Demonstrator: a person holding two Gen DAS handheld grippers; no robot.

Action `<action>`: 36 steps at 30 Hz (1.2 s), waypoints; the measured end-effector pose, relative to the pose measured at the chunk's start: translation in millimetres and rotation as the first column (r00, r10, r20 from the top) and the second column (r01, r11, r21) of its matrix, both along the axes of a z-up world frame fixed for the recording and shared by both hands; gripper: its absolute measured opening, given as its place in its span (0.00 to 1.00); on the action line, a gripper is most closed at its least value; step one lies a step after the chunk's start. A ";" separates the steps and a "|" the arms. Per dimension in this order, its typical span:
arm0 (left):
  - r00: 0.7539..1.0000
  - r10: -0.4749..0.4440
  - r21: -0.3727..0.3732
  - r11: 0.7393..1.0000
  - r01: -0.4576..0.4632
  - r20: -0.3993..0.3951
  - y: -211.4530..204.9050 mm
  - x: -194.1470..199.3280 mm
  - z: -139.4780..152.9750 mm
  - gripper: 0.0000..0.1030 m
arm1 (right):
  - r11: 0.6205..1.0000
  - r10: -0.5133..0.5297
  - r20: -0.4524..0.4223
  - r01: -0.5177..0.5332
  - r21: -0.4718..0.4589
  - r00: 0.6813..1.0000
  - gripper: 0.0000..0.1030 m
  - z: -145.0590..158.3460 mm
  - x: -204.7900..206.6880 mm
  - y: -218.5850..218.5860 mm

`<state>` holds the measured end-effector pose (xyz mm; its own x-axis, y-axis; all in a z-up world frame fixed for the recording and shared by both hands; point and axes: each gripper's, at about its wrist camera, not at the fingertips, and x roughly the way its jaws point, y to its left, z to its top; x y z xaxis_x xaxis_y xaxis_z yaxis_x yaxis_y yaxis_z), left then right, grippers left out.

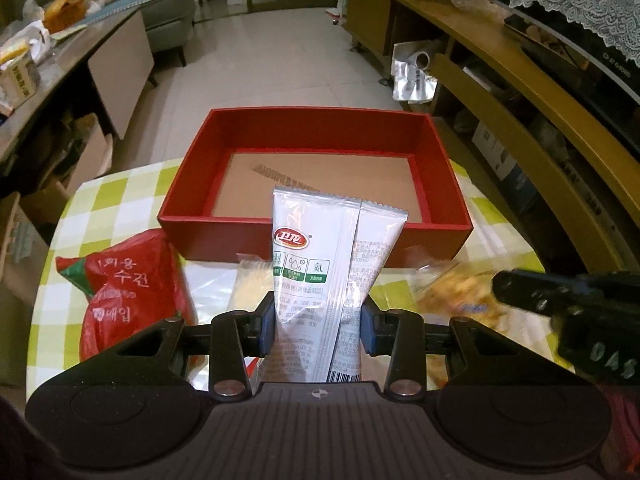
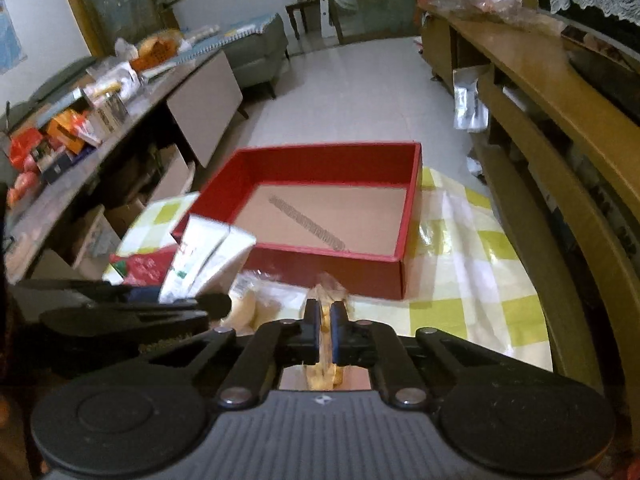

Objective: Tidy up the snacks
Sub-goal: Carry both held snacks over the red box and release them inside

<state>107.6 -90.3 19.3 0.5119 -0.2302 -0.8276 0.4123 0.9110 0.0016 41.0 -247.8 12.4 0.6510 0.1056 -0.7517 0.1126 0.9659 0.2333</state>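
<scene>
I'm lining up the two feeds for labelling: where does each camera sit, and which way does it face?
Left wrist: on the left gripper, facing the red box; it grips a white snack packet.
Right wrist: on the right gripper, facing the same box; it pinches a clear-wrapped yellow snack.
Shared: box, checked tablecloth, white packet.

Both wrist cams sit low over table [image 1: 120, 200], facing fwd along fingers. Shared: red box [image 1: 316, 236] mid-frame [image 2: 332, 264], floor beyond; left cam nearer, more head-on.
</scene>
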 end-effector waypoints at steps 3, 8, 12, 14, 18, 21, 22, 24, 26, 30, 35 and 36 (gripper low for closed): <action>1.000 -0.002 0.006 1.000 0.002 -0.015 -1.2 0.8 -5.3 0.47 | 0.999 0.032 -0.065 -0.031 0.019 0.997 0.19 -18.2 6.5 3.4; 0.999 -0.007 0.016 1.000 0.008 -0.047 -0.5 1.1 -15.1 0.47 | 0.998 0.061 -0.147 -0.059 0.015 0.987 0.38 -42.2 19.3 9.0; 0.998 -0.006 0.025 1.000 0.007 -0.058 -0.3 1.8 -19.6 0.47 | 0.997 0.073 -0.203 -0.075 0.002 0.976 0.41 -65.1 34.8 14.5; 0.998 -0.003 0.029 1.000 0.005 -0.061 -0.2 2.6 -21.2 0.47 | 0.997 0.066 -0.198 -0.071 -0.020 0.978 0.40 -69.3 38.9 16.4; 0.998 0.002 0.048 0.999 0.001 -0.066 1.3 5.6 -26.0 0.47 | 0.997 0.063 -0.171 -0.068 -0.026 0.983 0.36 -59.0 34.4 14.0; 0.998 0.008 0.041 0.999 -0.006 -0.061 4.5 9.4 -23.2 0.47 | 0.999 0.051 -0.146 -0.053 -0.008 0.988 0.35 -46.9 30.4 8.8; 0.998 0.010 0.035 0.999 -0.008 -0.055 5.6 10.1 -20.5 0.47 | 0.999 0.049 -0.125 -0.050 -0.002 0.991 0.35 -39.9 28.0 6.8; 0.999 0.009 0.023 1.000 -0.008 -0.041 6.8 10.7 -14.1 0.47 | 0.999 0.040 -0.083 -0.039 0.017 0.996 0.35 -27.0 26.2 4.0; 1.000 0.011 0.014 1.000 -0.011 -0.027 7.4 10.9 -8.9 0.47 | 0.999 0.030 -0.044 -0.029 0.029 0.999 0.35 -15.8 25.3 1.8; 1.000 0.011 0.011 1.000 -0.011 -0.008 2.7 16.1 -2.5 0.47 | 1.000 0.009 0.005 -0.010 0.023 1.000 0.35 -1.6 32.1 -2.0; 0.999 0.009 0.020 1.000 -0.010 0.035 -10.5 33.4 7.3 0.47 | 1.000 -0.014 0.038 0.014 -0.003 0.999 0.35 6.3 56.3 -9.2; 0.999 0.009 0.023 1.000 -0.010 0.047 -13.5 38.7 9.2 0.47 | 1.000 -0.017 0.046 0.017 -0.008 0.999 0.35 8.2 61.2 -10.8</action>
<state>146.2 -103.8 28.4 0.5525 -0.2061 -0.8076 0.4029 0.9142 0.0424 102.2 -258.6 20.6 0.6865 0.0880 -0.7218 0.1184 0.9659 0.2304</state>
